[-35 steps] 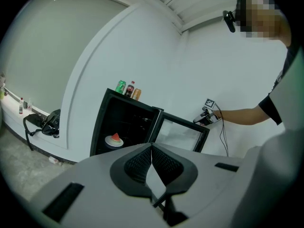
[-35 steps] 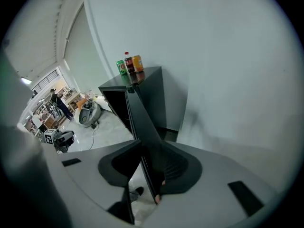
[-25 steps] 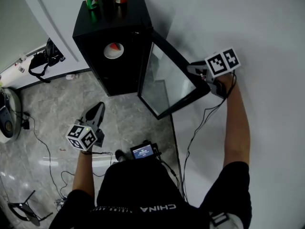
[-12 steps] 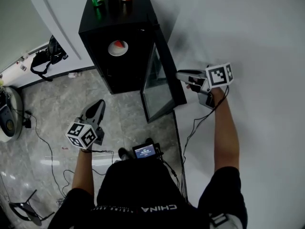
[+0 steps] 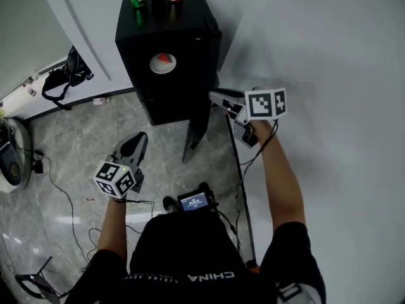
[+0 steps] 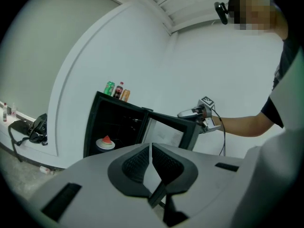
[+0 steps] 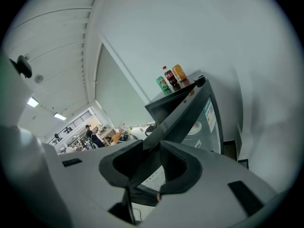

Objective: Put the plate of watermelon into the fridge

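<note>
White plate of red watermelon (image 5: 163, 63): on a shelf inside the tall black fridge (image 5: 183, 24), ahead of both claws. Right gripper (image 5: 214, 95): nearer, clamped on the ajar glass door (image 5: 197, 128) edge. Left gripper (image 5: 139, 137): jaws together, empty.

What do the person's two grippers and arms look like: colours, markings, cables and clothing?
Both the left gripper and the right gripper are grey, with dark ribbed pads. Each carries a white cube with black square markers. A thin black cable runs from the right one. The person wears a black shirt with short sleeves.
</note>
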Demonstrator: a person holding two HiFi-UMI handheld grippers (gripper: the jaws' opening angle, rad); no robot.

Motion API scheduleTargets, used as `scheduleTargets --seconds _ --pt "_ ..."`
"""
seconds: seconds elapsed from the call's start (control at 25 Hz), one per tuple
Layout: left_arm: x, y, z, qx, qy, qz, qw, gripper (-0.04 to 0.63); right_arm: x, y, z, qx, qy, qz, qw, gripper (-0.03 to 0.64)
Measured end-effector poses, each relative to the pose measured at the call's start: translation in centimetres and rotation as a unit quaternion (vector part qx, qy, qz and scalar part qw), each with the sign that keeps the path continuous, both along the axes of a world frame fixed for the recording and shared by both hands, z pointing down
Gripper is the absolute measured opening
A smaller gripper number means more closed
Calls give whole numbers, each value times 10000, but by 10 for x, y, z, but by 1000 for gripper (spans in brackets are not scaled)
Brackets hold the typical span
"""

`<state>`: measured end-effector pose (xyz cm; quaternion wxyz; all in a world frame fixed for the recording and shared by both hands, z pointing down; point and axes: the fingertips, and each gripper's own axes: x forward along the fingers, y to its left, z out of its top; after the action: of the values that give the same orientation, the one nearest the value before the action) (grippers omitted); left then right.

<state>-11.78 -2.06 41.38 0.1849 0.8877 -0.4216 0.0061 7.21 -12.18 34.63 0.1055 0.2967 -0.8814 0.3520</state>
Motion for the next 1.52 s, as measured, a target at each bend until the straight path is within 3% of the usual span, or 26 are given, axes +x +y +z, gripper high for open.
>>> scheduleTargets --seconds 0.16,0.24,0.28,0.52,0.64,0.96,1.2,1.52 --pt "7 5 -8 184 -176 317 9992 25 -40 -10 1 243 94 242 9994 114" --pt "8 2 -10 232 -237 393 9987 104 -59 -20 3 320 108 356 9988 117" --pt "5 -2 -11 267 -301 368 9985 112 -68 -25 3 352 109 412 9985 118" --pt "-14 -61 -10 473 -828 -191 9953 124 -116 -63 10 655 487 408 9958 118" --pt "-40 -118 -7 500 -971 -772 9910 124 -130 -89 14 791 675 314 9941 118" --pt "-87 -229 -4 222 -852 -1347 9870 143 -131 -157 34 983 931 -95 9907 117" --pt "-98 -284 -1 125 -895 -1252 9880 146 -105 -208 53 1212 1088 104 9866 117" --pt "-97 -304 -5 99 -980 -1084 9892 147 -108 -218 65 1222 1178 -328 9849 97"
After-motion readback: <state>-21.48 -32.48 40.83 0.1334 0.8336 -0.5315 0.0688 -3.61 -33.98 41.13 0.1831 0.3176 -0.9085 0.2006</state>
